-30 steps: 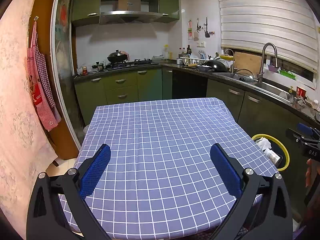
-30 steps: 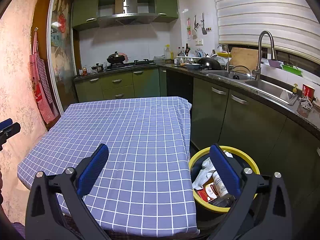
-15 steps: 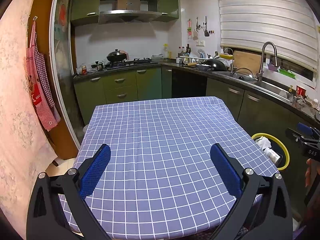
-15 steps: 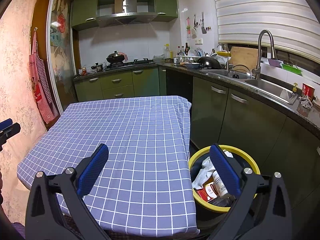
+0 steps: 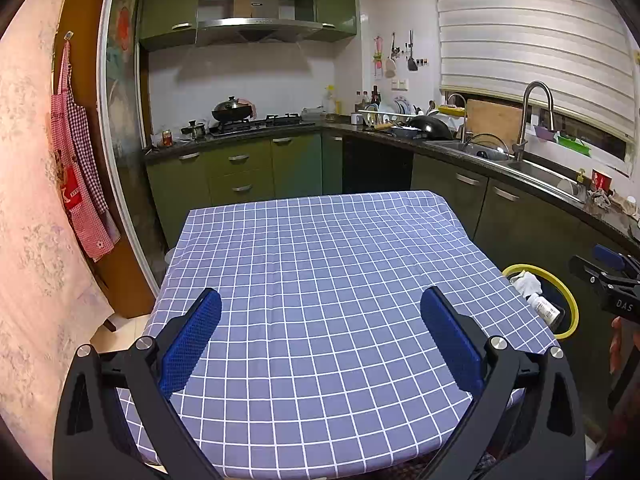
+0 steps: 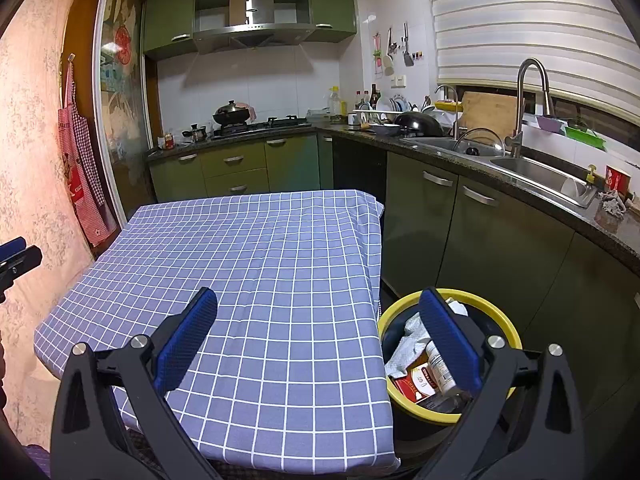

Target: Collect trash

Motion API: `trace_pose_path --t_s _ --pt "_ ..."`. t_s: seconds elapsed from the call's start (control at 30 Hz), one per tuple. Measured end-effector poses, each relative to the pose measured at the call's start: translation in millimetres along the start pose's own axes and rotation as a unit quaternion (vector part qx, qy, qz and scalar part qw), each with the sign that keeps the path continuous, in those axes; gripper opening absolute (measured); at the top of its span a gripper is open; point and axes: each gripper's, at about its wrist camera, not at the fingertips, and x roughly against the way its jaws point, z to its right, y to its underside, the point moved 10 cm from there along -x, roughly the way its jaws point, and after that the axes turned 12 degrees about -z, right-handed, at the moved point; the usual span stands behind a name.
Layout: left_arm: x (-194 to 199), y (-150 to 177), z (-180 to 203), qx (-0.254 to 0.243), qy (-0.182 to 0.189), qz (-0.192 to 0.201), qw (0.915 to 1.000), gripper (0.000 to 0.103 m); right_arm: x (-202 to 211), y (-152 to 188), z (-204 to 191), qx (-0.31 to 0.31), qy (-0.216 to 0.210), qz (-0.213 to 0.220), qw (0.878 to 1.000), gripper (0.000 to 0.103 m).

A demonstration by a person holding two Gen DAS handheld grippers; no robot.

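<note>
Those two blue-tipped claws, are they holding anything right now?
No. The left gripper and right gripper are both open and empty; the trash lies in the yellow-rimmed bin.

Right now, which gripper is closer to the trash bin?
Right. The right gripper hangs at the table edge, one finger over the trash bin; the left gripper sits over the tablecloth, farther away.

Left tongs — jaws spread wide and holding nothing, blue pads facing inward, poised above the near half of the desk. Right tongs — jaws equally wide and holding nothing, poised over the desk's near right corner, the right pad standing beyond the desk edge.
</note>
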Motion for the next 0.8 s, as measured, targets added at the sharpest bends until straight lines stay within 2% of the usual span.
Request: trace_pose_path --t_s 0.8 --pt "-5.0 0.9 1.3 0.000 0.002 -0.007 1.0000 0.098 -5.4 8.0 -5.2 0.001 -0.001 -0.003 1.000 0.096"
